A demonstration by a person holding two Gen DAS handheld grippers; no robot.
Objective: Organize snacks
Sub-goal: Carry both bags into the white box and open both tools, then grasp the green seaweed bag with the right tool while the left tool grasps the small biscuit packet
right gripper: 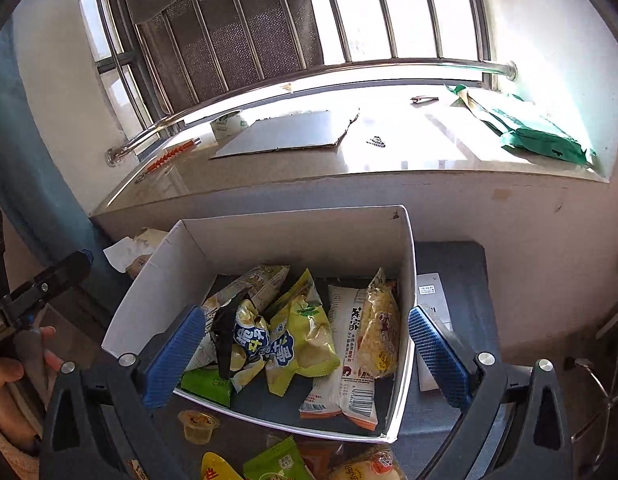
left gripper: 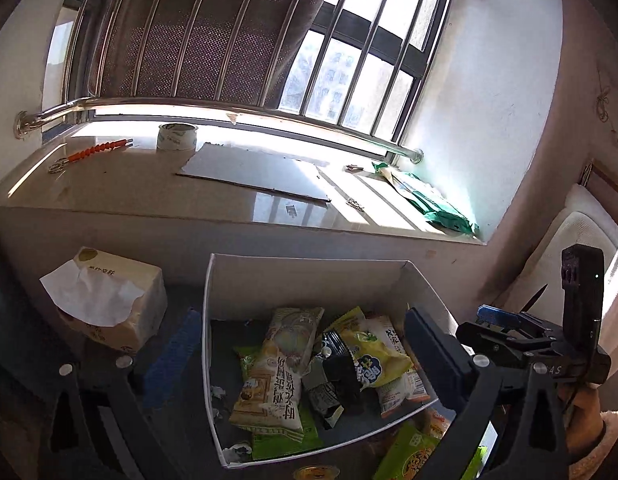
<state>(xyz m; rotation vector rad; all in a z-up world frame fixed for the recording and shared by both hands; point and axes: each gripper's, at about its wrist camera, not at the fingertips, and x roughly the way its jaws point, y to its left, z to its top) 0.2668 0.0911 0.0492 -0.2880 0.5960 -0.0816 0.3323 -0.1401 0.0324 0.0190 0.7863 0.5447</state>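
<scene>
Both grippers hang above a white cardboard box (right gripper: 301, 236) that sits on a dark tabletop (right gripper: 457, 264) against the wall under a sunlit window sill (left gripper: 157, 196).

The right gripper (right gripper: 305, 354) has its jaws spread wide and grasping nothing; its blue ribbed pads (right gripper: 177, 356) straddle the near part of the box. The left gripper (left gripper: 309, 364) is likewise released, with one pad outside the box's left wall and the other over its right side.

Inside the box lie the snacks in a loose heap: a yellow-green packet (right gripper: 305, 340) in the middle, a blue-and-white crumpled packet (right gripper: 251, 342) touching its left side, a white packet with a barcode (right gripper: 351, 348) to its right, and a golden crinkly bag (right gripper: 379, 328) leaning against the right wall. A small black item (right gripper: 225, 334) lies across the heap; what it is cannot be told from here.

In front of the box, on the tabletop, sits a small jelly cup (right gripper: 197, 426), with more packets (right gripper: 275, 462) near the bottom edge.

A tissue pack (left gripper: 109, 304) stands to the left of the box. On the sill rest a roll of tape (left gripper: 177, 137), a flat sheet of cardboard (left gripper: 257, 174) and a green bag (left gripper: 433, 202).
</scene>
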